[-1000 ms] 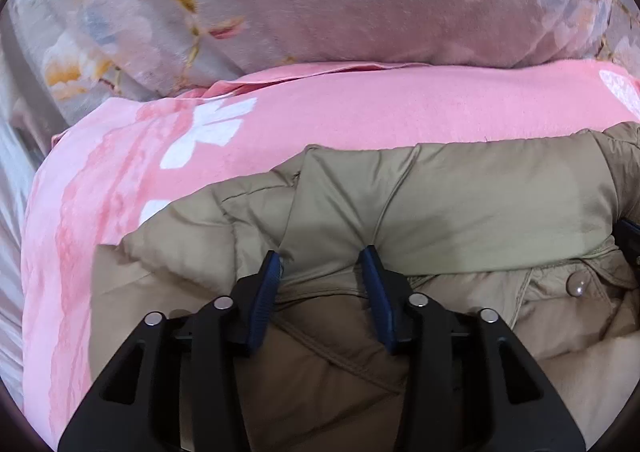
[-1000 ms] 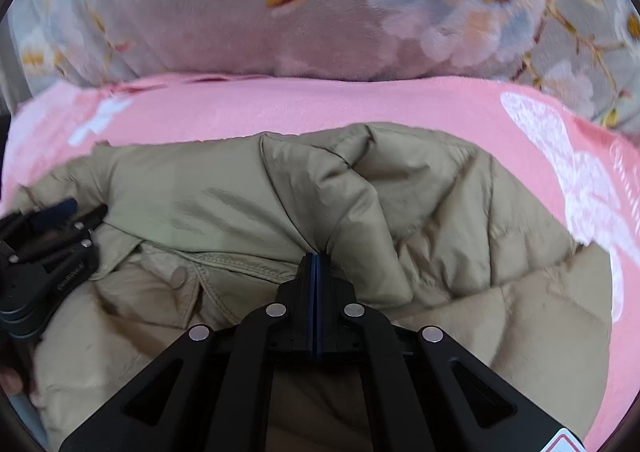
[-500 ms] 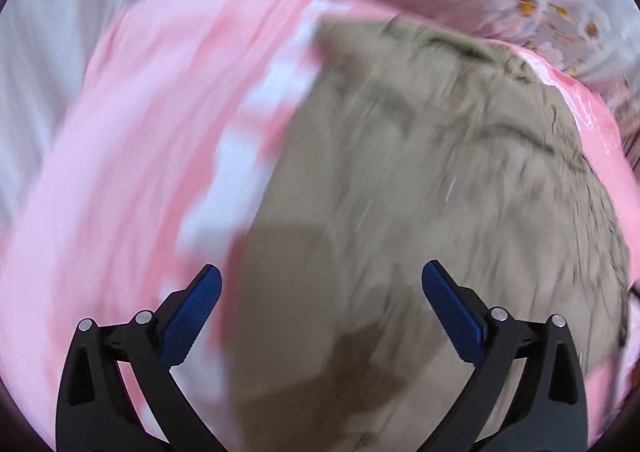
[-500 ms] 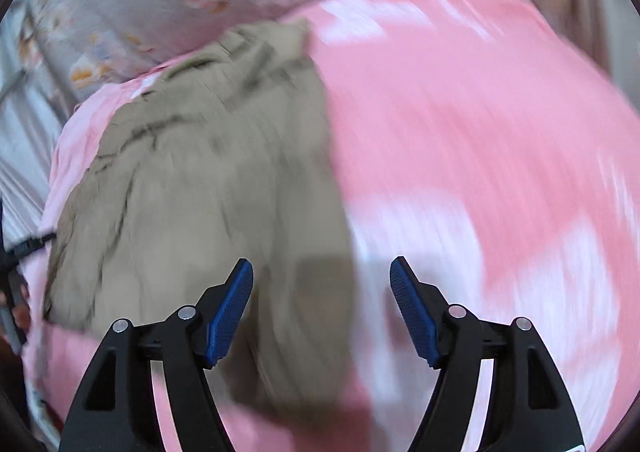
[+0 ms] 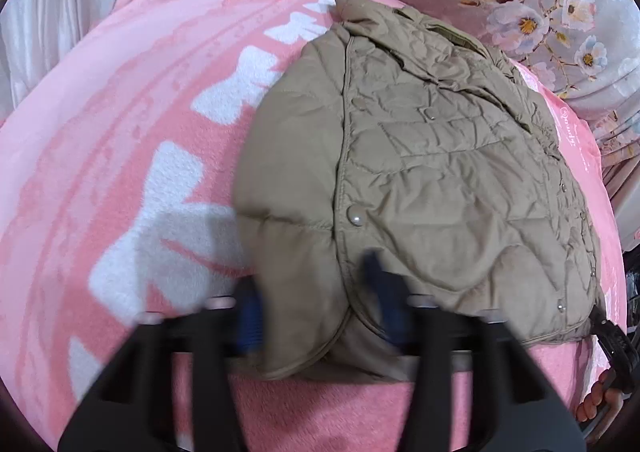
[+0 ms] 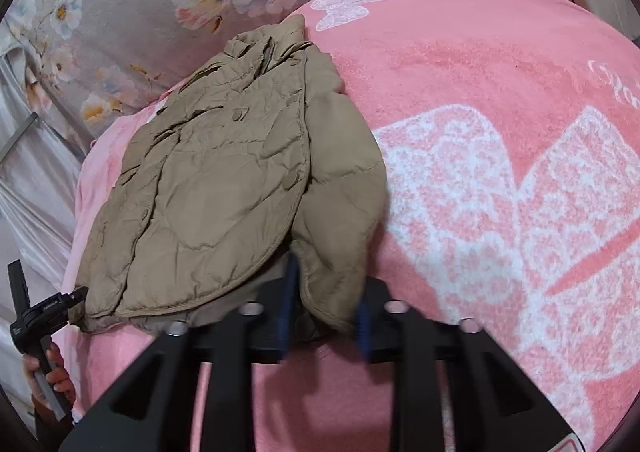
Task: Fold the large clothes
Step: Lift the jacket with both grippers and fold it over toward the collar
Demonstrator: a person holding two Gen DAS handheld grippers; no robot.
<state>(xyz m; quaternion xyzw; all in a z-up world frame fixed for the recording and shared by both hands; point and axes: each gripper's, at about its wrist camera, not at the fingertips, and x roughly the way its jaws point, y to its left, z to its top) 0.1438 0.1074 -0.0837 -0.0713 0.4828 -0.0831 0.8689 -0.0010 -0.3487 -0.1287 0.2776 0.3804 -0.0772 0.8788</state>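
A khaki quilted jacket (image 5: 432,155) is laid flat on a pink blanket (image 5: 132,155) with white bow patterns, which is spread over a bed. The collar is turned toward a grey floral quilt (image 5: 540,3) at the far end, and the hem is turned toward the cameras. Both sleeves are folded along the body, one down each side, with snap buttons seen along the front.

In the left wrist view, the left tongs (image 5: 316,304) are seen blurred at the hem, set around the cuff end of the sleeve on that side. Their jaws have just been closing, and the cloth is bunched between the blue pads, so it appears to be gripped. At the right edge of that view, the other tool's handle is seen with fingertips on it.

In the right wrist view, the right tongs (image 6: 322,304) are placed at the opposite hem corner. Their jaws have likewise just been closing, and the end of the right-hand sleeve is pinched between the pads. At the lower left of that view, a hand (image 6: 48,372) is seen around the black handle of the left tool, just beside the jacket's hem corner.
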